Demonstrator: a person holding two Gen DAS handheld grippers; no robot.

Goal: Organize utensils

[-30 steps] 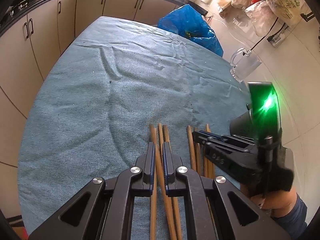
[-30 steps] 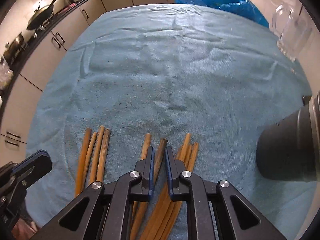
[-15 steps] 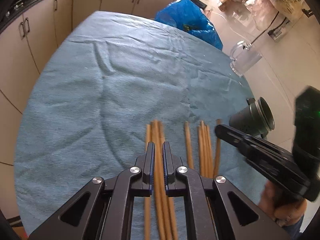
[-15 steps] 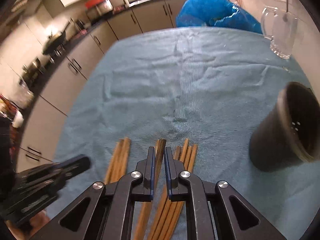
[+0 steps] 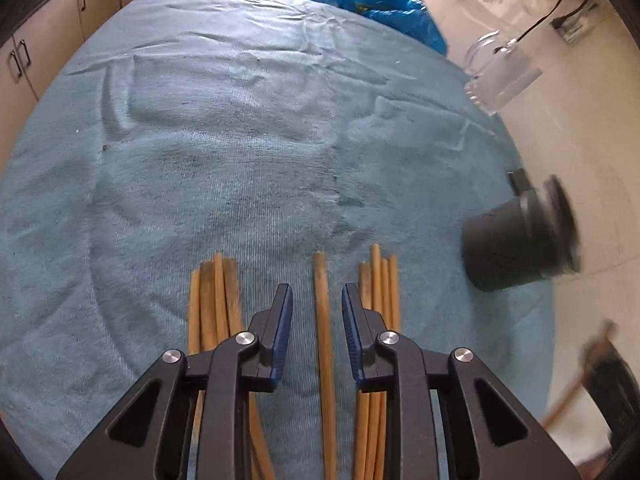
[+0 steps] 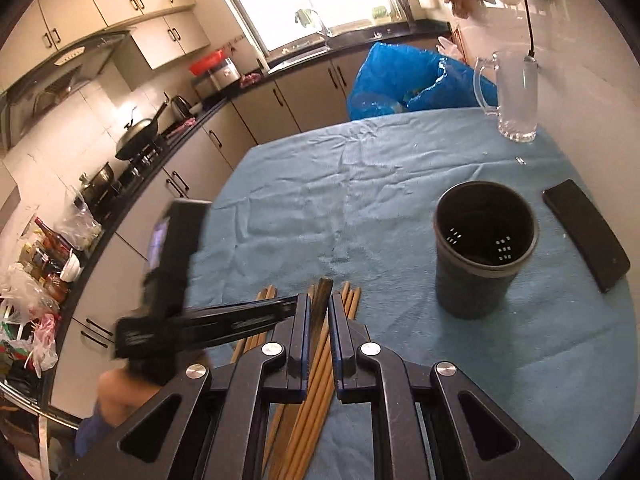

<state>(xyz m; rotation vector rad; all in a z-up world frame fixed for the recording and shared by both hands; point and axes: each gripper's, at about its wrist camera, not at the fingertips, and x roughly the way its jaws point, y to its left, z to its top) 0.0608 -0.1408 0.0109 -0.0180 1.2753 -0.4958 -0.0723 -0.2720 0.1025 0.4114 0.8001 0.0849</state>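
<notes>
the left hand-held gripper (image 5: 316,312) points steeply down over the near edge of the surface (image 5: 240,152), which is covered by a blue-green towel. its jaws have just been opening and now stand a little apart, with a single wooden chopstick (image 5: 323,320) lying on the towel in the gap; the blue pads (image 5: 282,328) do not touch it. at about 9 o'clock of that chopstick lies a bunch of chopsticks (image 5: 216,304), and at about 3 o'clock a second bunch (image 5: 380,280), both flat on the towel and running toward 12 o'clock.

the right hand-held gripper (image 6: 319,328) is closed tight on a darker chopstick (image 6: 322,292), whose tip sticks out past the pads toward 12 o'clock. in the right wrist view the remaining chopsticks lie on the towel below it, and the left hand-held gripper crosses in blurred from 9 o'clock.

the dark utensil holder (image 6: 482,248) stands upright on the towel at about 2 o'clock of the right hand-held gripper, well apart from the chopsticks; its mouth shows small holes in the bottom. a black phone (image 6: 586,234) lies flat at 3 o'clock of the holder. a clear glass mug (image 6: 512,96) stands near the far edge at 1 o'clock, and a blue plastic bag (image 6: 400,80) sits just beyond the surface at 12 o'clock.
</notes>
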